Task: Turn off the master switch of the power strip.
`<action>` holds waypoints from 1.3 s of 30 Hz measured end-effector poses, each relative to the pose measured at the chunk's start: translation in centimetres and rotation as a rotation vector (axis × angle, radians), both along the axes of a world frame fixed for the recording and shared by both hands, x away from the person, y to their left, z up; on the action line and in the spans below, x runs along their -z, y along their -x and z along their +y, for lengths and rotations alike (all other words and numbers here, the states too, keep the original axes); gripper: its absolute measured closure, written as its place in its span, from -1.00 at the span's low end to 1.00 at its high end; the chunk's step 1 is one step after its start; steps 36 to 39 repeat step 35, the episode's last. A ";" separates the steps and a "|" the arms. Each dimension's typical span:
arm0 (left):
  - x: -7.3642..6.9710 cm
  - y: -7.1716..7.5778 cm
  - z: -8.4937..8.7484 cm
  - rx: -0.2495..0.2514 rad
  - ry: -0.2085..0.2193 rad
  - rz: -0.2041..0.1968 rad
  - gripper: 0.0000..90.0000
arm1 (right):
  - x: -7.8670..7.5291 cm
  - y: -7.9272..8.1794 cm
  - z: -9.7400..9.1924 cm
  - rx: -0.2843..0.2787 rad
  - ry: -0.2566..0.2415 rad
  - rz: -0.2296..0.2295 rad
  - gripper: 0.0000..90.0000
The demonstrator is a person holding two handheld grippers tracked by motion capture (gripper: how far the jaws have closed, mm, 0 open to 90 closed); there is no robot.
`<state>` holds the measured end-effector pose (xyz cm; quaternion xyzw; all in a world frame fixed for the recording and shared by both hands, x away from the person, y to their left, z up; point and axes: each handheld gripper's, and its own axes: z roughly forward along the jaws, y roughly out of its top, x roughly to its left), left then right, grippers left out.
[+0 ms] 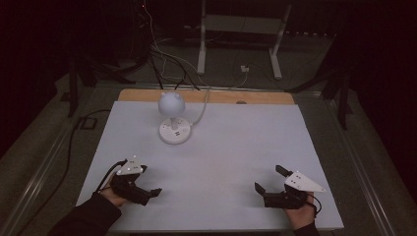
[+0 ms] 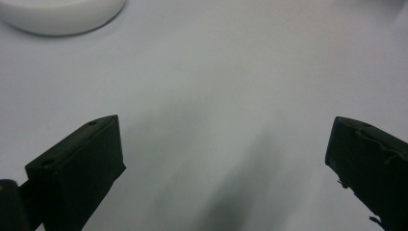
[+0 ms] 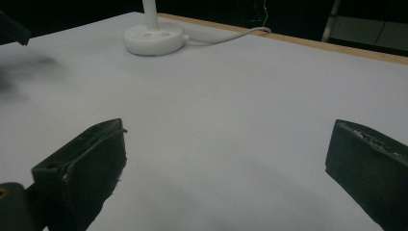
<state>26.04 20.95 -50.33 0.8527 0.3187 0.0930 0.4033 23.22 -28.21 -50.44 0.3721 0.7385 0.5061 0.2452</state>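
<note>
Lamp [image 1: 172,115]: small white desk type, round base, short stem, globe-shaped head; standing upright at far-left centre of white table [image 1: 236,162], well apart from both grippers. White cord [image 1: 200,112] running from base toward far edge and off the table, presumably to power behind. Base seen close in left gripper view at top-left corner [image 2: 57,17]; base and stem seen in right gripper view [image 3: 153,37] with cord trailing right.

Left gripper [image 1: 147,192]: held low near front-left of table, jaws spread wide, nothing between them; bare tabletop visible through the gap in left gripper view [image 2: 226,163]. Pointed roughly inward, lamp base just off its line.

Right gripper [image 1: 268,179]: held low near front-right, jaws likewise wide apart and empty; gap confirmed in right gripper view [image 3: 226,168]. Aimed across the table toward the lamp.

Judgement: both tools parked at near edge, opened in readiness, lamp untouched. Likely a start position, kept clear to allow an unobstructed approach to the base or its controls.
</note>
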 end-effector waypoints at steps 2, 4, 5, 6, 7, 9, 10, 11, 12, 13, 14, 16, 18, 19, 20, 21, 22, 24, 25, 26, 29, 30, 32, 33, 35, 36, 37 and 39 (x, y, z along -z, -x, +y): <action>0.2 0.4 0.4 -0.009 0.000 -0.009 -0.99 | 0.0 0.0 0.0 0.001 -0.001 0.000 -1.00; 0.4 0.8 0.7 -0.007 0.013 -0.008 -0.99 | 0.0 0.0 0.0 0.001 0.000 0.002 -1.00; 0.5 1.0 0.8 -0.008 0.020 -0.008 -0.99 | 0.0 0.0 0.0 0.001 0.001 0.002 -1.00; 0.6 1.2 0.9 -0.010 0.024 -0.011 -0.99 | 0.0 0.0 0.0 0.001 0.000 0.002 -1.00; 0.8 1.4 1.0 -0.010 0.025 -0.012 -0.99 | 0.0 0.0 0.0 0.002 0.001 0.002 -1.00; 1.1 1.7 1.2 -0.018 0.023 -0.016 -0.99 | 0.0 0.0 0.0 0.001 0.000 0.003 -1.00; 1.2 1.9 1.3 -0.026 0.022 -0.017 -0.99 | 0.0 0.0 0.0 0.000 0.002 0.002 -1.00; 1.3 2.0 1.3 -0.034 0.020 -0.019 -0.99 | 0.0 0.0 0.0 0.000 0.003 0.002 -1.00; 1.3 2.2 1.4 -0.040 0.024 -0.018 -0.99 | 0.0 0.0 0.0 -0.001 0.003 0.001 -1.00; 1.4 2.4 1.5 -0.041 0.027 -0.017 -0.99 | 0.0 0.0 0.0 -0.001 0.003 0.000 -1.00; 1.4 2.5 1.7 -0.044 0.024 -0.023 -0.99 | 0.0 0.0 0.0 0.000 0.004 0.000 -1.00; 1.4 2.7 2.0 -0.061 0.026 -0.033 -0.99 | 0.0 0.0 0.0 -0.002 0.006 0.001 -1.00; 1.5 2.8 2.4 -0.082 0.033 -0.040 -0.99 | 0.0 0.0 0.0 -0.003 0.004 0.002 -1.00; 1.5 2.8 2.6 -0.098 0.030 -0.043 -0.99 | 0.0 0.0 0.0 -0.003 0.004 0.003 -1.00; 1.6 2.8 2.7 -0.113 0.026 -0.044 -0.99 | 0.1 0.0 0.0 -0.004 0.002 0.004 -1.00; 1.7 2.7 2.8 -0.120 0.024 -0.046 -0.99 | 0.1 -0.1 0.0 -0.005 0.001 0.004 -1.00; 1.8 2.5 2.8 -0.127 0.019 -0.047 -0.99 | 0.1 -0.1 0.0 -0.006 0.005 0.004 -1.00; 1.9 2.3 2.8 -0.135 0.021 -0.048 -0.99 | 0.1 -0.1 0.1 -0.010 0.005 0.003 -1.00; 2.0 2.3 2.8 -0.136 0.026 -0.046 -0.99 | 0.1 -0.1 0.1 -0.011 0.005 0.004 -1.00; 2.0 2.2 2.8 -0.134 0.028 -0.049 -0.99 | 0.1 -0.1 0.1 -0.011 0.005 0.004 -1.00; 1.9 2.2 2.7 -0.123 0.039 -0.060 -0.99 | 0.1 -0.1 0.1 -0.011 0.007 0.005 -1.00; 1.9 2.3 2.7 -0.119 0.038 -0.062 -0.99 | 0.1 -0.1 0.1 -0.012 0.005 0.006 -1.00; 1.9 2.3 2.6 -0.113 0.037 -0.062 -0.97 | 0.2 -0.1 0.1 -0.012 0.005 0.009 -1.00; 1.9 2.3 2.6 -0.112 0.038 -0.063 -0.97 | 0.2 -0.1 0.1 -0.013 0.007 0.009 -1.00; 1.8 2.3 2.6 -0.112 0.045 -0.062 -0.97 | 0.2 -0.1 0.1 -0.014 0.008 0.008 -1.00; 1.8 2.3 2.6 -0.112 0.045 -0.062 -0.97 | 0.2 -0.1 0.1 -0.014 0.008 0.008 -1.00; 1.8 2.3 2.6 -0.112 0.045 -0.062 -0.97 | 0.2 -0.1 0.1 -0.014 0.008 0.008 -1.00; 1.8 2.3 2.6 -0.112 0.045 -0.062 -0.97 | 0.2 -0.1 0.1 -0.014 0.008 0.008 -1.00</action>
